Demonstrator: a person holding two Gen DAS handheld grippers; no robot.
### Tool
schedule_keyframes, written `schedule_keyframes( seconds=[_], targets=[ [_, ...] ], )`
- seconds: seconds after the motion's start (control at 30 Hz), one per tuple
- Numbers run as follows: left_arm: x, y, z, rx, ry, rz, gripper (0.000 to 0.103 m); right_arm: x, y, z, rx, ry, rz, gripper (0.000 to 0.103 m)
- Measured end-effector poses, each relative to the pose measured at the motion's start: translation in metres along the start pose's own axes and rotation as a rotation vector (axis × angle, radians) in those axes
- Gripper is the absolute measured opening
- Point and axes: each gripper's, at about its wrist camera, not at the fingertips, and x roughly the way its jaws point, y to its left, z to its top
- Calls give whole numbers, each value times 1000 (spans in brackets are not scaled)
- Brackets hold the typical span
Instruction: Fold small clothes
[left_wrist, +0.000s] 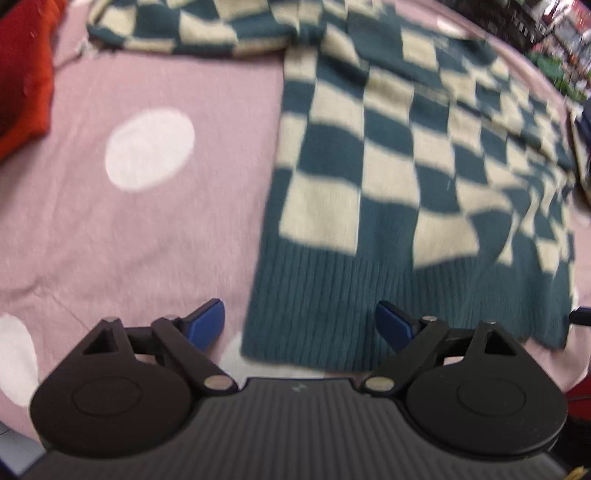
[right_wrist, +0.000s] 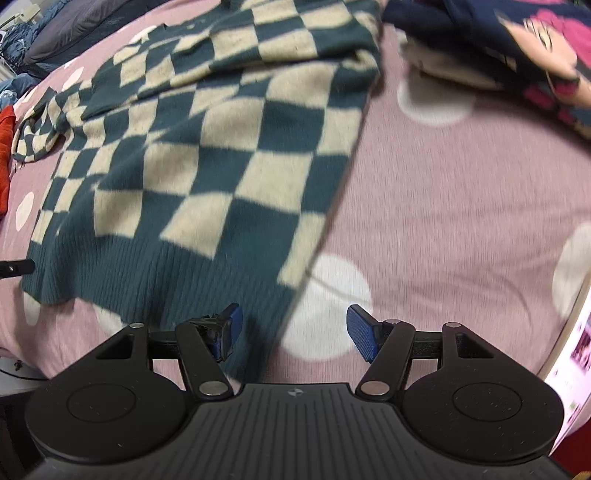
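Checkered sweater (left_wrist: 388, 177) lies flat on pink dotted blanket (left_wrist: 155, 229), long axis running away from both grippers, ribbed hem nearest. Left gripper (left_wrist: 300, 325) and right gripper (right_wrist: 293, 334) both open over hem corners, gripping nothing.

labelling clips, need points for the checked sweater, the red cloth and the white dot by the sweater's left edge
sweater (left_wrist: 388, 177), left wrist view, middle of the checked body
red cloth (left_wrist: 26, 74), left wrist view, its bulk at the top left corner
white dot (left_wrist: 149, 149), left wrist view, centre of the dot
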Motion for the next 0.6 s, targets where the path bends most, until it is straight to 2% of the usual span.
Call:
schedule_keyframes(
  seconds=[0.1, 0.2, 0.27, 0.3, 0.33, 0.4, 0.47, 0.53, 0.6],
  targets=[
    [2, -5, -5, -6, -32, 38, 84, 6, -2, -5, 26, 30, 24, 102],
    [1, -13, -8, 7, -45, 53, 70, 13, 5, -7, 17, 61, 85, 102],
    [-1, -20, -9, 39, -44, 84, 53, 18, 12, -8, -19, 67, 79, 103],
    [-2, -22, -9, 53, -44, 93, 48, 18, 17, -8, -34, 66, 73, 103],
    [-3, -23, -8, 62, -46, 86, 33, 19, 21, -8, -52, 68, 71, 103],
    [-5, -25, -6, 67, -38, 65, 18, 18, 28, -10, -102, 48, 43, 102],
    [-6, -27, -5, 67, -36, 68, 14, 15, 32, -12, -145, 20, 15, 10],
    [-6, -29, -3, 79, -32, 66, 12, 10, 26, -11, -111, 16, 66, 8],
    [-10, -29, -2, 90, -31, 57, 11, 1, 21, -14, -112, 12, 61, 8]
  ],
)
